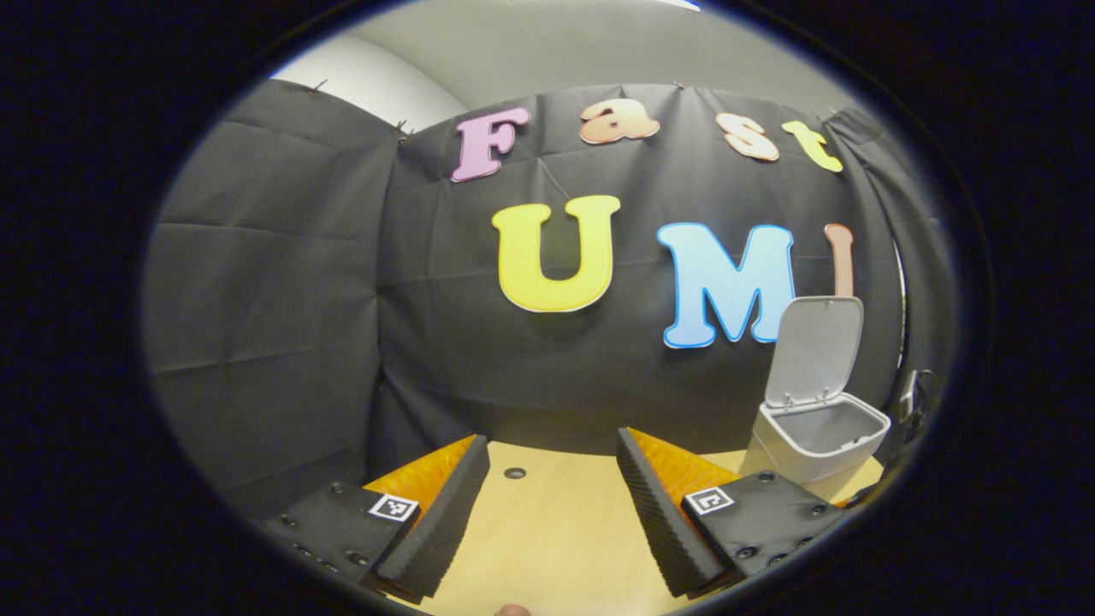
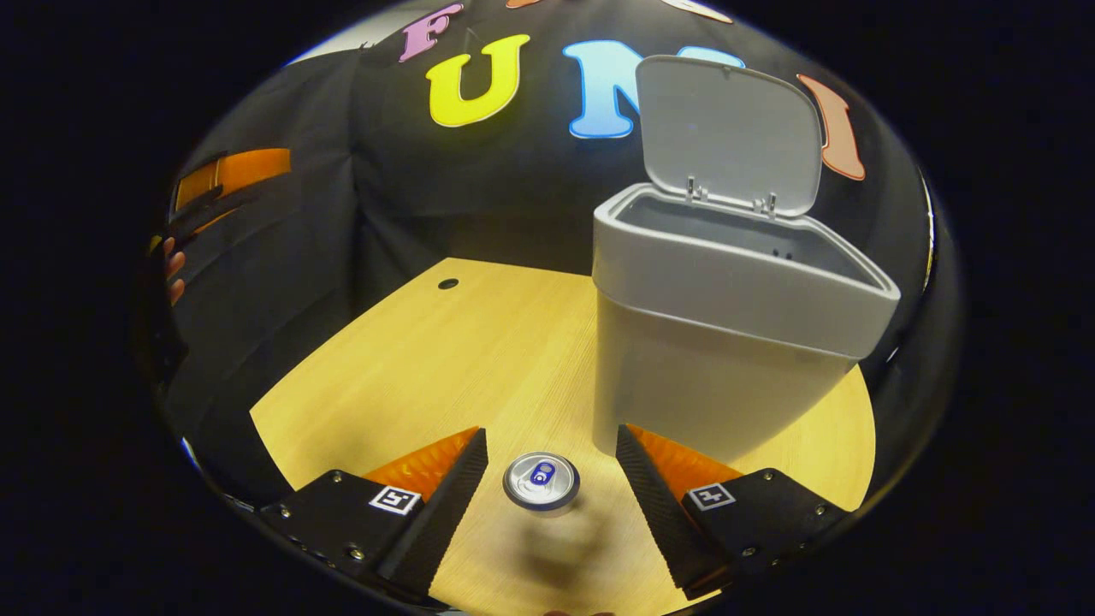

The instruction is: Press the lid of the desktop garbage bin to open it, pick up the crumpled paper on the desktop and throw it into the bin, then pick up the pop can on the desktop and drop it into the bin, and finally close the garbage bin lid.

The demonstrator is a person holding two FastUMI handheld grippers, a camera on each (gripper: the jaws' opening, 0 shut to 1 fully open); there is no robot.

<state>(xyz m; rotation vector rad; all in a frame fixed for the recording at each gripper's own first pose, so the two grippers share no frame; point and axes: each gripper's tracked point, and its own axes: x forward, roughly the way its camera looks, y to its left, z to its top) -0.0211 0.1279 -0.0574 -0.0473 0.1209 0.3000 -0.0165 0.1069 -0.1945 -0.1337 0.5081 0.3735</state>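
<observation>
Squarely between right gripper [image 2: 552, 488] fingers: can [image 2: 541, 481]

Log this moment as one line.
bin lid open | right gripper open over upright pop can | left gripper open, empty

Can [image 2: 541, 481] before bin [image 2: 719, 342], on table [image 2: 445, 359]

A: How many bins are counted?
B: One garbage bin [image 2: 719, 342] is counted, with one lid [image 2: 727, 137] raised behind it.

A: And cans?
B: One pop can [image 2: 541, 481] is counted on the one table [image 2: 445, 359], seen from above.

A: Grippers?
B: Two are counted: the right gripper [image 2: 552, 479] and the left gripper [image 1: 552, 488], each with two fingers. One round hole [image 2: 447, 283] is counted in the tabletop.
</observation>
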